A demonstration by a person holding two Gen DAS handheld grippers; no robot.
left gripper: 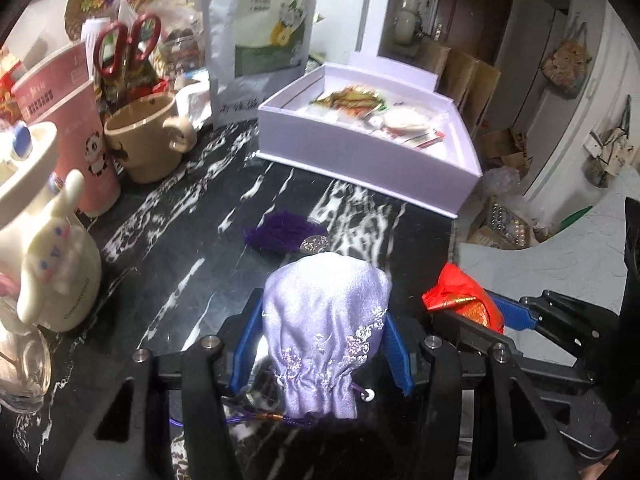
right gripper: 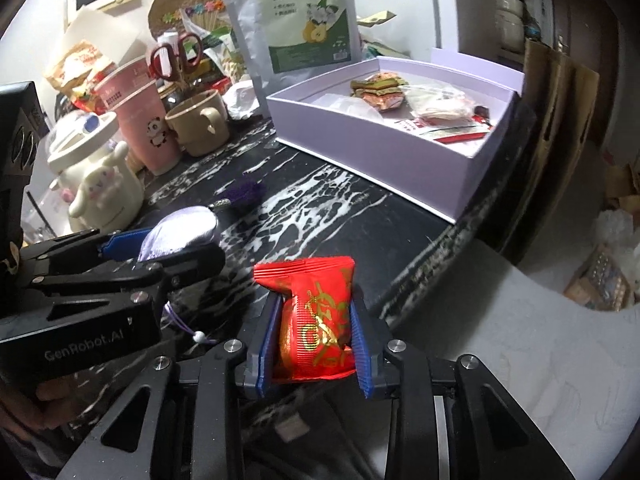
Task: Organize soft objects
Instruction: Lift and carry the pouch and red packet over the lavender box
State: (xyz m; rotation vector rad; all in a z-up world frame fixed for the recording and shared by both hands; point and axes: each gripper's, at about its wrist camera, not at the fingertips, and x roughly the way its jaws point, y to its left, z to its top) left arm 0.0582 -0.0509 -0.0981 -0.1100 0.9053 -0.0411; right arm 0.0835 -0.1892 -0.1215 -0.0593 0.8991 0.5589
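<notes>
A lilac pouch [left gripper: 326,336] is clamped between the blue pads [left gripper: 246,344] of the left gripper [left gripper: 320,320]; the jaws are closed part-way against its sides, and its gathered neck and purple cord [left gripper: 260,419] are turned toward the camera. A purple tassel [left gripper: 278,232] with a silver cap [left gripper: 315,245] is seen just beyond the pouch, lying on the black marble table [left gripper: 192,240]. From the right wrist view the pouch [right gripper: 180,232] is shown held above the table, left of the right gripper.

A red packet [right gripper: 316,320] with gold print is gripped by the right gripper [right gripper: 314,322], whose jaws are closed narrowly on its middle so that the foil is pinched; its sealed end stands up past the fingertips. In the left wrist view the same packet [left gripper: 464,296] is seen to the right of the pouch, apart from it.

Farther off, to the right, an open lilac box [right gripper: 372,148] is set on the table, with small wrapped items [right gripper: 380,92] already inside. A tall white bag [right gripper: 292,20] is stood behind its left corner. At the far left a tan mug [right gripper: 198,124], a pink cup [right gripper: 140,120], red scissors [right gripper: 176,54] and a cream rabbit jar [right gripper: 100,188] are grouped.
</notes>
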